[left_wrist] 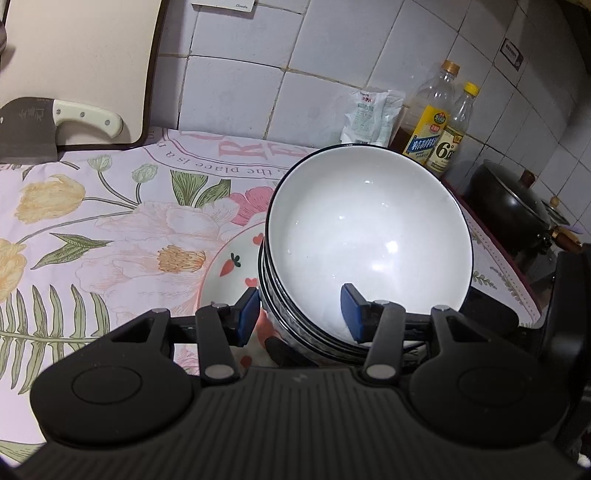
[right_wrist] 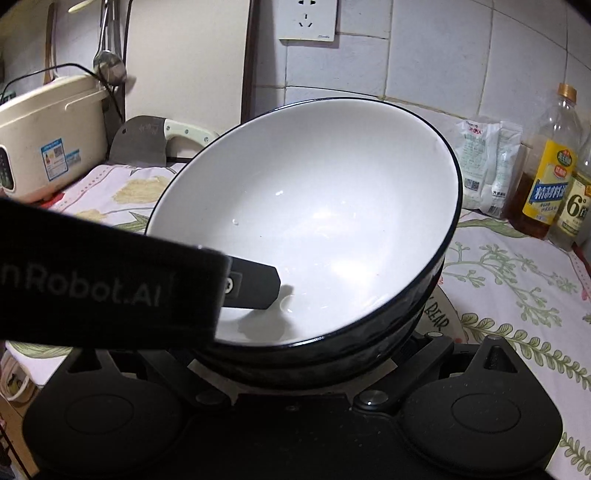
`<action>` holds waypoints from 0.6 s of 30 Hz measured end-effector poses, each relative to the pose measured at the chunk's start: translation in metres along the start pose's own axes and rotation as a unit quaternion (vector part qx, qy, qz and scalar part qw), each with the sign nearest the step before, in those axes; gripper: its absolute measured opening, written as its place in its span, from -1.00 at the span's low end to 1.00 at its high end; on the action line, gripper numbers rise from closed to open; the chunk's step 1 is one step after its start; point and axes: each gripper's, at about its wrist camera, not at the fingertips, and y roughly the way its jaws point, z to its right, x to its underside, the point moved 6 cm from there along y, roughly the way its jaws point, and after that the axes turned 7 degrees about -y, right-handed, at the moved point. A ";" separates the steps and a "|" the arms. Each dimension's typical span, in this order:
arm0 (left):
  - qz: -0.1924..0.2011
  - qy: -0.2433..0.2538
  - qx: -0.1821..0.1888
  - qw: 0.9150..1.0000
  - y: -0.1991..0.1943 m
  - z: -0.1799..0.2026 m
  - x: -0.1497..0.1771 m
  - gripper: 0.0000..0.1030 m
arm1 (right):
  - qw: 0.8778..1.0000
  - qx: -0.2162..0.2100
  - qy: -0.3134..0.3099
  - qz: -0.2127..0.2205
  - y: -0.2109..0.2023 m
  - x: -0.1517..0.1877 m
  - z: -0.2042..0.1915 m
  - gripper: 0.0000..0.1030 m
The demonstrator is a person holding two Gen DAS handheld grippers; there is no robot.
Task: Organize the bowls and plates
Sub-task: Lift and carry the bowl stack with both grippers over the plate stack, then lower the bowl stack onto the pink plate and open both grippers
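Both grippers hold the tilted bowl stack [left_wrist: 369, 236]: left gripper [left_wrist: 301, 314] clamps its rim; right gripper's fingers are hidden, grip unclear.

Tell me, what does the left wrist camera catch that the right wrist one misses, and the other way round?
Only the left wrist view shows the black wok and the carrot-patterned plate. Only the right wrist view shows the cream cooker, the wall socket and a hanging ladle. Both show the stacked bowls, the cleaver, the bottles and the floral cloth.

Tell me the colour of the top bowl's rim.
Black, around a white inside; the bowl shows it best in the right wrist view.
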 end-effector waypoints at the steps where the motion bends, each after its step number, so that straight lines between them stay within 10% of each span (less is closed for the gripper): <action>1: 0.000 -0.001 0.001 1.000 0.000 -0.001 0.000 -0.10 | 1.000 0.000 -0.002 0.000 -0.001 0.000 -0.001 0.94; 18: 0.006 -0.008 -0.026 1.000 -0.001 0.006 -0.009 -0.10 | 1.000 -0.023 -0.004 0.000 -0.044 0.017 0.011 0.95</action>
